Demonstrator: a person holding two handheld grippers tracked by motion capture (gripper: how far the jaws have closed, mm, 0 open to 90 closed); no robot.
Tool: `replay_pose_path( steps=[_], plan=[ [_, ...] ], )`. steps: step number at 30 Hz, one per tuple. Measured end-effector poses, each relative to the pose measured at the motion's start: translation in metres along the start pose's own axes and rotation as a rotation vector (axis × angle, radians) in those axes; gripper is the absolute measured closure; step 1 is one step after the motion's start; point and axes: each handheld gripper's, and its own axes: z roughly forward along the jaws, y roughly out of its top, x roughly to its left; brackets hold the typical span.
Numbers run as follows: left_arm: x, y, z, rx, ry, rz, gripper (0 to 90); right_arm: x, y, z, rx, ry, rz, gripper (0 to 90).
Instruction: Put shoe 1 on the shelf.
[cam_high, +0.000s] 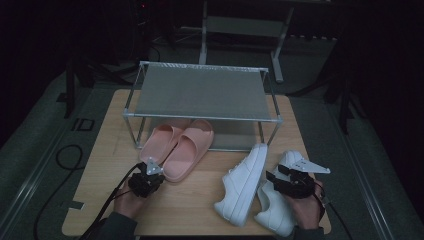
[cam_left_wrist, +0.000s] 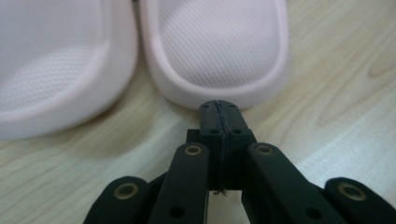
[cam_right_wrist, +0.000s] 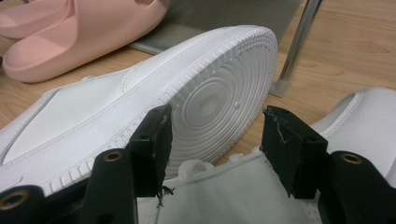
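Two pink slippers (cam_high: 177, 145) lie side by side with their toes under the rack. My left gripper (cam_high: 157, 172) is shut with nothing in it. Its tips (cam_left_wrist: 219, 109) rest against the heel rim of the right-hand slipper (cam_left_wrist: 219, 51); the other slipper (cam_left_wrist: 56, 60) lies just left. One white sneaker (cam_high: 245, 185) lies tipped on its side, its ribbed sole (cam_right_wrist: 219, 102) facing my right gripper (cam_right_wrist: 217, 135). That gripper (cam_high: 276, 176) is open, its jaws standing wide over the upper of the second white sneaker (cam_right_wrist: 224, 196).
A metal shoe rack (cam_high: 200, 92) with a grey mesh shelf stands at the back of the wooden table (cam_high: 200, 210). One rack leg (cam_right_wrist: 299, 42) rises just beyond the tipped sneaker. Cables trail off the table's front left. The surroundings are dark.
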Motion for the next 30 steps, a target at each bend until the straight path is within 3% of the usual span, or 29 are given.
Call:
replay_pose_path(
  steps=[11, 19, 25, 30],
  plan=[
    [-0.006, 0.002, 0.004, -0.003, -0.04, 0.009, 89.6, 0.0, 0.0, 0.0, 0.0, 0.0, 0.0, 42.4],
    [-0.018, 0.013, 0.012, -0.01, -0.086, 0.06, 89.6, 0.0, 0.0, 0.0, 0.001, 0.0, -0.001, 42.4],
    [-0.029, 0.024, 0.017, -0.01, -0.097, 0.094, 89.6, 0.0, 0.0, 0.0, 0.0, 0.001, 0.0, 42.4],
    [-0.034, 0.029, 0.017, -0.023, -0.11, 0.102, 89.6, 0.0, 0.0, 0.0, 0.0, 0.001, 0.0, 42.4]
  ],
)
